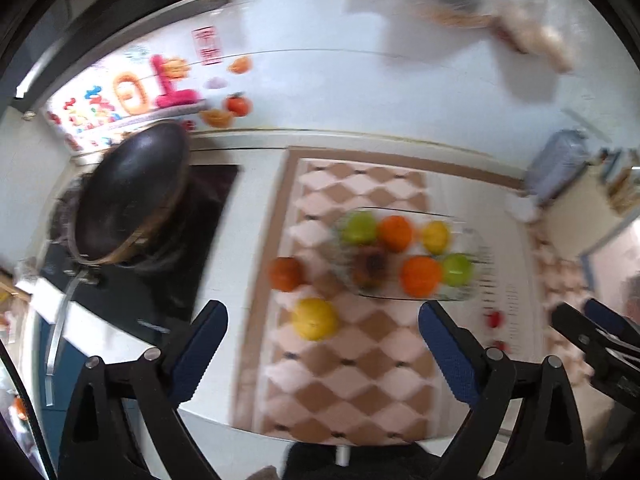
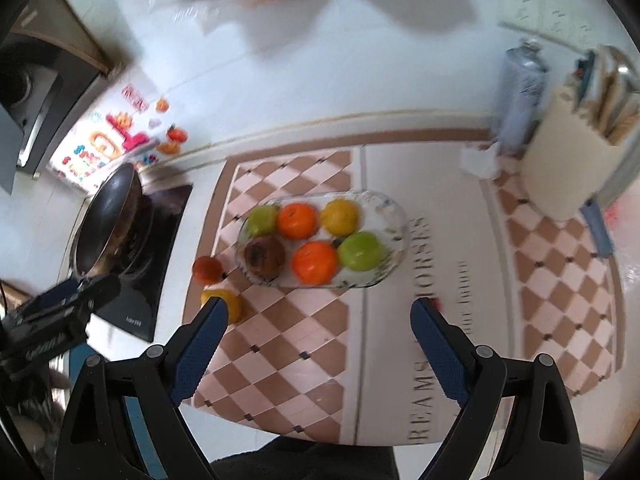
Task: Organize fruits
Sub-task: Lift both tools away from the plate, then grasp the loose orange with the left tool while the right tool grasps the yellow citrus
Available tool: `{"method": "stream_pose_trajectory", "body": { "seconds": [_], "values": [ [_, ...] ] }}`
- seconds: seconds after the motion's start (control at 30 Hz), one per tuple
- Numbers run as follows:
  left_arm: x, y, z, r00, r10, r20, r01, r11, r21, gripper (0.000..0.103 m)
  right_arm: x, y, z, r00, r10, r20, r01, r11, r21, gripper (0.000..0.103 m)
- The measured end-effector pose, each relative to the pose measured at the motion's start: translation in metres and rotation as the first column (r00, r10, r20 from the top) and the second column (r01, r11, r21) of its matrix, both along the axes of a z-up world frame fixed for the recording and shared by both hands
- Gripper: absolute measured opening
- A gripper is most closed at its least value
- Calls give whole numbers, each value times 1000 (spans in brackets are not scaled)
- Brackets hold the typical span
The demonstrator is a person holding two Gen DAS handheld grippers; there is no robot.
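Note:
A clear glass tray (image 2: 394, 216) on the checkered mat holds several fruits: two green apples (image 2: 361, 251), two oranges (image 2: 314, 262), a yellow fruit (image 2: 339, 217) and a dark brown fruit (image 2: 265, 256). The tray also shows in the left wrist view (image 1: 476, 264). A red-orange fruit (image 2: 207, 269) (image 1: 285, 273) and a yellow fruit (image 2: 230, 300) (image 1: 314, 318) lie on the mat left of the tray. My left gripper (image 1: 323, 340) is open and empty, above the loose yellow fruit. My right gripper (image 2: 319, 338) is open and empty, in front of the tray.
A black wok (image 2: 106, 220) sits on a dark cooktop (image 2: 160, 248) at the left. A knife block (image 2: 568, 160) and a wrapped bottle (image 2: 520, 92) stand at the back right. The counter's front edge is just below the grippers.

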State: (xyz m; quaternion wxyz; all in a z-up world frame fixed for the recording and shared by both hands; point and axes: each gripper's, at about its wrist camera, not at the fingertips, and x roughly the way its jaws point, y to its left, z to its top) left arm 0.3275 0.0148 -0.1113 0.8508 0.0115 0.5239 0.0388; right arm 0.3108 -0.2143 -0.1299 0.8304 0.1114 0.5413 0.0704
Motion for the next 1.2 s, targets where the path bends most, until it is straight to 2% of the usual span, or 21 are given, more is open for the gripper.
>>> {"method": "stream_pose_trajectory", "body": {
  "seconds": [0.13,0.23,0.33,0.43,0.53,0.6,0.7,0.87,0.93,1.0,1.07,1.2],
  "values": [
    [11,33,-28,996,86,-38,-81,989,127,98,19,38,-38,994,88,-62,-85,995,48,95],
    [15,58,-51,986,141,-86,-124,976,181,98,36,81,-75,979,173,-112,-164,983,83,95],
    [20,77,-75,974,186,-133,-152,961,232,98,52,127,-122,950,247,-191,-223,965,136,94],
    [23,89,-95,962,208,-175,-159,953,258,98,63,158,-158,927,284,-245,-250,955,160,82],
    [28,98,-112,950,227,-213,-163,946,279,98,73,185,-190,906,310,-289,-269,948,173,80],
    [30,103,-121,942,235,-238,-168,948,272,98,79,196,-203,894,324,-308,-279,943,183,79],
    [37,107,-132,933,238,-271,-169,952,257,98,85,211,-224,876,344,-337,-296,937,187,66],
    [53,105,-144,923,217,-318,-163,969,188,98,82,210,-228,877,358,-322,-319,933,166,66],
    [64,101,-148,923,192,-335,-154,979,135,98,77,199,-224,877,351,-327,-314,935,162,66],
    [77,96,-158,914,154,-374,-147,988,47,98,69,183,-218,881,341,-327,-310,940,144,66],
    [90,93,-168,904,133,-407,-153,988,-19,98,61,164,-214,886,321,-334,-294,947,128,66],
    [118,83,-193,884,86,-460,-149,983,-102,98,49,126,-210,896,262,-359,-240,965,106,66]
  ]
}}
